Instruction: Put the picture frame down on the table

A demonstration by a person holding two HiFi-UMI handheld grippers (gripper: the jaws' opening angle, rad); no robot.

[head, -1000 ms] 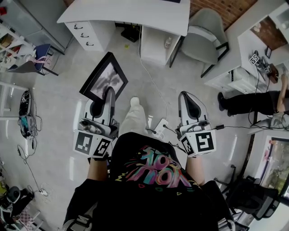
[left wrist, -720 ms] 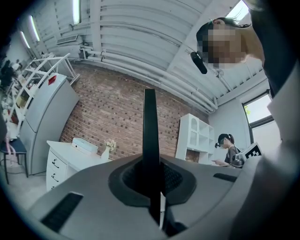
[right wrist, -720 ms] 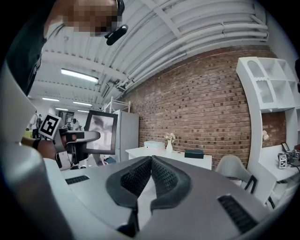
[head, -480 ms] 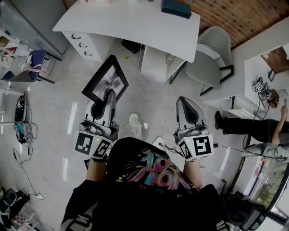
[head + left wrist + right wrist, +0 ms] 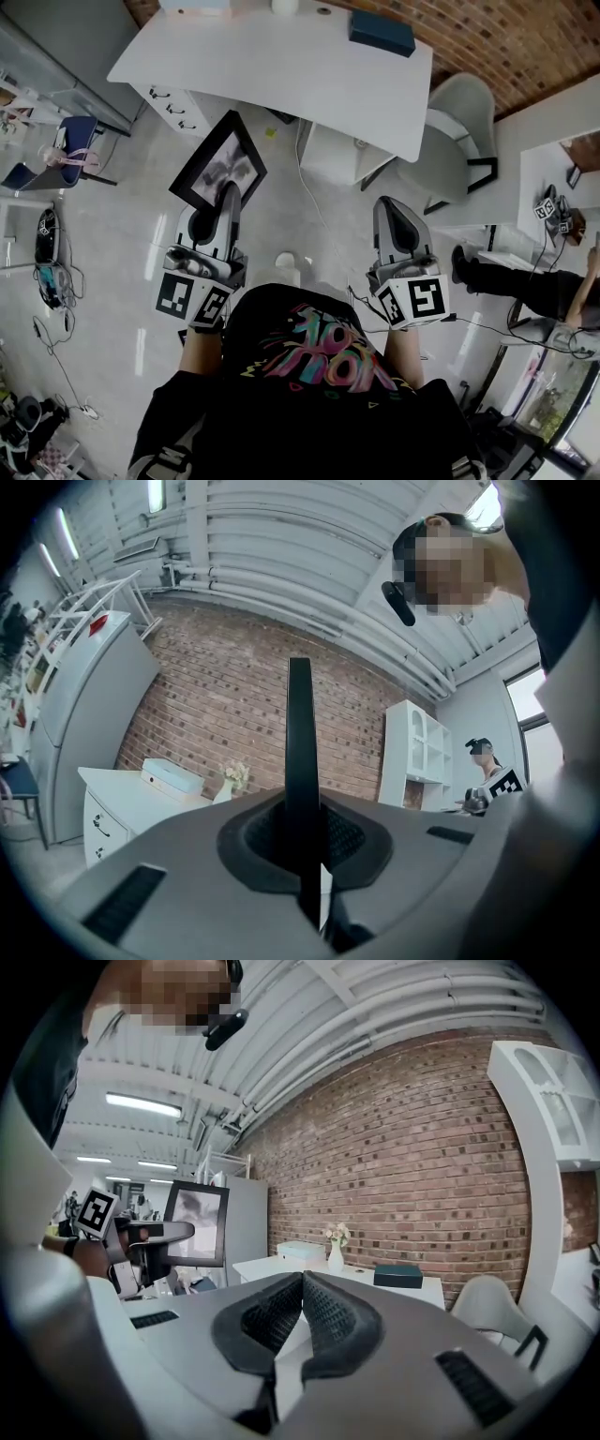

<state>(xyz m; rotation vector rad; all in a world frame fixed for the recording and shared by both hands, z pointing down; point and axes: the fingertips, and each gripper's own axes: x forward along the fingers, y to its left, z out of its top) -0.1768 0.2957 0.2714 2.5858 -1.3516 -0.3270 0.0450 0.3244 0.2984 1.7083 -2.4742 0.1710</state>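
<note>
The picture frame, black-edged with a grey picture, hangs upright over the floor. My left gripper is shut on its lower edge. In the left gripper view the frame shows edge-on as a black strip rising from between the shut jaws of the left gripper. The white table lies ahead, a short way beyond the frame. My right gripper is level with the left one, shut and empty. In the right gripper view its pads meet, and the frame shows at the left.
On the table are a dark teal box, a white box and a small vase of flowers. A grey chair stands to its right. Cables run over the floor. A person stands at the right.
The table has drawn nearer in the head view as both grippers moved toward it together. The left gripper still holds the frame; the right stays shut and empty.
</note>
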